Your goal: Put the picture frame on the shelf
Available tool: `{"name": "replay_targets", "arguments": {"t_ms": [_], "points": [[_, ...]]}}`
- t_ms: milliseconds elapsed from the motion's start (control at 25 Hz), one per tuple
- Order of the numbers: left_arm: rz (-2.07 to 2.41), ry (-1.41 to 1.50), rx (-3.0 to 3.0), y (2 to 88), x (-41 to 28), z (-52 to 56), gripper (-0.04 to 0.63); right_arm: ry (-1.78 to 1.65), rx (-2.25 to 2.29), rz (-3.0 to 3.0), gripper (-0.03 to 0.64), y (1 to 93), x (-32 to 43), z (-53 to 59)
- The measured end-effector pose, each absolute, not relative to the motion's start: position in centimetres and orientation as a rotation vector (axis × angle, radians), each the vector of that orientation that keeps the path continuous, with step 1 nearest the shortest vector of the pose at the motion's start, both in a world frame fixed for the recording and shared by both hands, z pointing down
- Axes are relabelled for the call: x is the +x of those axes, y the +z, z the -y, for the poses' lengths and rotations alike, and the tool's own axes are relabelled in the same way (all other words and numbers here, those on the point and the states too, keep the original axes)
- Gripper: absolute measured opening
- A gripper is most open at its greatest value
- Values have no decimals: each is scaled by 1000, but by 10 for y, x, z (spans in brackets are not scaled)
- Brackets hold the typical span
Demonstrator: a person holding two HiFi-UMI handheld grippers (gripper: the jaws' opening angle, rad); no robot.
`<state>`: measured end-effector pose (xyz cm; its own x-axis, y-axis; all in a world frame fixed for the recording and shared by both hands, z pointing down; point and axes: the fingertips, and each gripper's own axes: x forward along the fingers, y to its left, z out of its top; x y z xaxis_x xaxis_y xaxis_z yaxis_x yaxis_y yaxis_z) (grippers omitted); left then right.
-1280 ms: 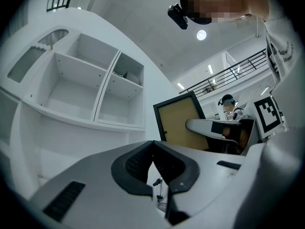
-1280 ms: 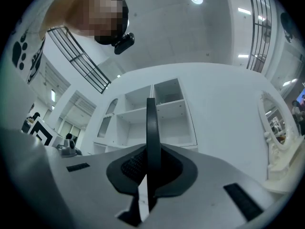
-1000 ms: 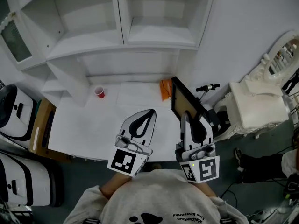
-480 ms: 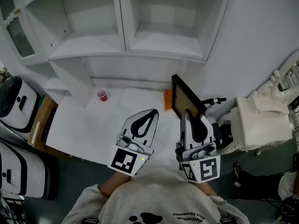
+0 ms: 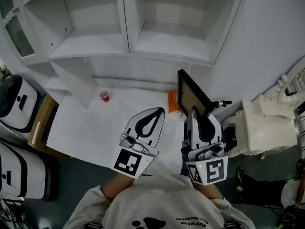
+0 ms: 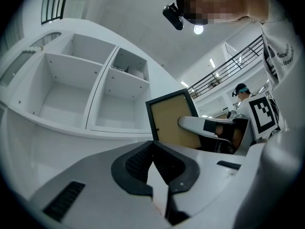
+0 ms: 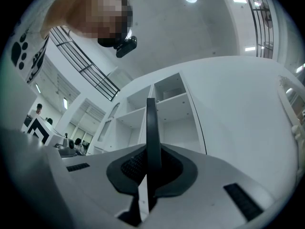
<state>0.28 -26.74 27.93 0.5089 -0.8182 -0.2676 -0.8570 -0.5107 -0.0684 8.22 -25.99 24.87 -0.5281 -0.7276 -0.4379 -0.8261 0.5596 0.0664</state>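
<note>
- The right gripper is clamping the lower edge of a black-rimmed picture frame with a tan board face. In the right gripper view its jaws are pressing on both sides of the frame, which is showing edge-on there.
- The picture frame is being held in the air, standing upright on the jaws and leaning a little, over the right end of the white tabletop. It is sitting below and in front of the shelves, not on any of them.
- The left gripper is hovering just left of the right one, over the tabletop. Its jaws are closed tip to tip with nothing between them, as the left gripper view is showing.
- The tall white shelf unit with open compartments is rising behind the tabletop. In the right gripper view the frame's edge is lining up with the upright that divides two of its compartments.
- A small red cup is standing on the tabletop near the foot of the shelf unit, well to the left of the frame.
- A small orange object is lying on the tabletop just beside the frame's left edge; what it is cannot be made out.
</note>
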Motion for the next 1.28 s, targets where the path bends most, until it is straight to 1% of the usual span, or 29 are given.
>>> {"name": "replay_targets", "arguments": {"t_ms": [200,1280], "points": [[-1403,316,-2564,270,-1,274,20,420,-1288,-2430,52,242,75,265],[-1284,350,-2511,217,-23,313,20,878,-1340,-2381,52,169,55,303]]}}
